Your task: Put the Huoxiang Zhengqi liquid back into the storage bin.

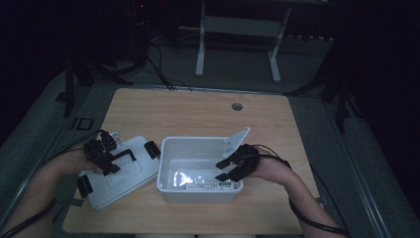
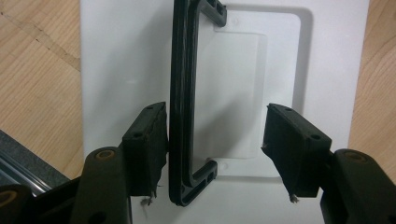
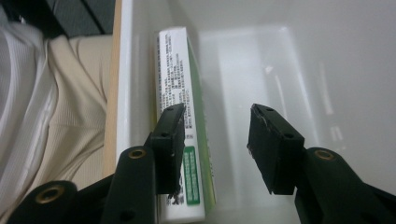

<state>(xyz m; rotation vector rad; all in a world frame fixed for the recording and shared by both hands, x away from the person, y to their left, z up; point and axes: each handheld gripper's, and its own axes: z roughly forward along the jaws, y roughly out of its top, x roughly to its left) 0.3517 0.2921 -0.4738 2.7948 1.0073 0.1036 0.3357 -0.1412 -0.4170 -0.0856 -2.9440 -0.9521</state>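
An open white bin (image 1: 198,140) stands at the middle of the wooden table (image 1: 198,111). Its white lid (image 1: 119,183) lies flat to the left, with a black handle (image 1: 124,154) and black latches. My left gripper (image 1: 110,166) hovers over the lid. Its jaws are open around the handle (image 2: 183,93), which runs close by one pad while the other pad stands well apart. My right gripper (image 1: 221,170) reaches into the bin's right end, open and holding nothing. Just under it, a white and green printed box (image 3: 180,79) stands on edge along the bin's near wall (image 3: 123,93).
A shiny clear packet (image 1: 185,177) lies on the bin floor. A white flap (image 1: 236,141) sticks up at the bin's far right corner. A round hole (image 1: 236,106) marks the table's far side. A white stand (image 1: 200,49) and cables sit on the floor behind.
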